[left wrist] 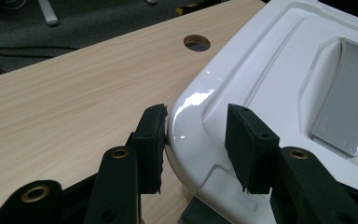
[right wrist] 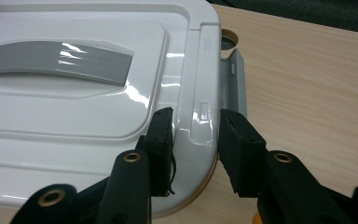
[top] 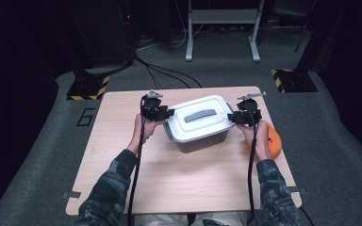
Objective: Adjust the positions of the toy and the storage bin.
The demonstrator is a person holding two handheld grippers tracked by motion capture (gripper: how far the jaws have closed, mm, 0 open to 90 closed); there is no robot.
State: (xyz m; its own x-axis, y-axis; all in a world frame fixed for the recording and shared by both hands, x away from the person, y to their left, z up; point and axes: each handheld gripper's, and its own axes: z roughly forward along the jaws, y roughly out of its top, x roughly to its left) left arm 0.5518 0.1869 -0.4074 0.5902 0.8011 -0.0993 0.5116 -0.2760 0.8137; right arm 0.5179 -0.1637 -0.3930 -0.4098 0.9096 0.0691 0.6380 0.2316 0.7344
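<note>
A grey storage box with a white lid [top: 201, 118] sits in the middle of the light wooden table [top: 122, 155], turned a little askew, and the person has a gripper at each end of it. The left gripper [top: 166, 114] is at the box's left end; in the left gripper view its two black pads straddle the rounded corner of the lid [left wrist: 279, 93], one pad against the outer edge and the other on top, pinching the rim between them. The right gripper [top: 232, 117] is at the opposite end, and in the right gripper view its jaws are clamped on the lid's edge strip [right wrist: 200, 112], just in front of the grey latch [right wrist: 233, 79] that stands out from the box's side. The lid's grey handle [top: 200, 115] lies flat in its recess on top. An orange ball-like thing [top: 273, 141] rests on the table just beside the person's right hand [top: 259, 136], close to the box's right end.
</note>
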